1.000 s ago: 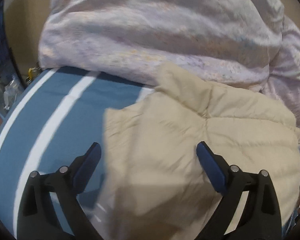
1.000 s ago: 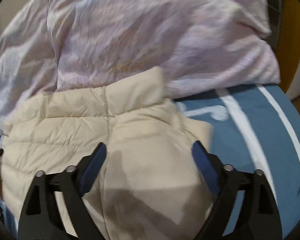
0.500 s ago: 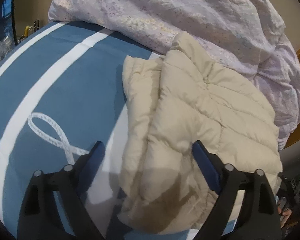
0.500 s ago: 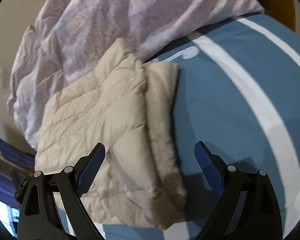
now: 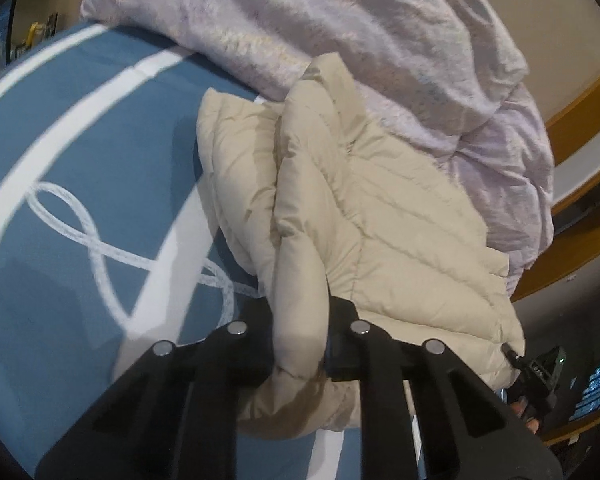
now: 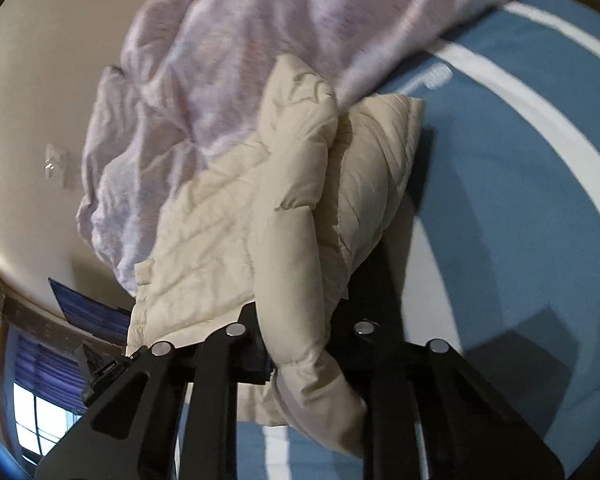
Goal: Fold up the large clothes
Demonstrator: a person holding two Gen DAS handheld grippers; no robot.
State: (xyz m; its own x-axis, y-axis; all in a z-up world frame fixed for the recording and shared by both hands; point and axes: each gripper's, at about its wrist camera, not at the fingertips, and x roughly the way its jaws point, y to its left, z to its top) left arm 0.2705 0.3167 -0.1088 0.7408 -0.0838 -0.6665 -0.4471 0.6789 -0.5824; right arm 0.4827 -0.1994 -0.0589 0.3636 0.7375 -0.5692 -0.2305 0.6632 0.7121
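Note:
A cream quilted puffer jacket (image 5: 400, 240) lies partly folded on a blue bed cover with white stripes (image 5: 80, 140). My left gripper (image 5: 300, 344) is closing, its jaws pinching a thick fold at the jacket's near left edge. In the right wrist view the same jacket (image 6: 228, 220) shows, and my right gripper (image 6: 300, 344) is closing on a bunched fold at its near right edge. Fabric fills the gap between both pairs of pads. My other gripper (image 5: 540, 368) peeks in at the jacket's far corner in the left wrist view.
A crumpled pale lilac duvet (image 5: 340, 40) is heaped behind the jacket, touching its collar end (image 6: 240, 60). Blue striped cover (image 6: 520, 200) spreads to the right. A beige wall with a switch plate (image 6: 54, 164) and a window (image 6: 32, 412) lie beyond the bed.
Both grippers went from wide open over the jacket to clamped on folds at its near edges. Both cameras swung outward and rolled, and the jacket's sides now bunch up.

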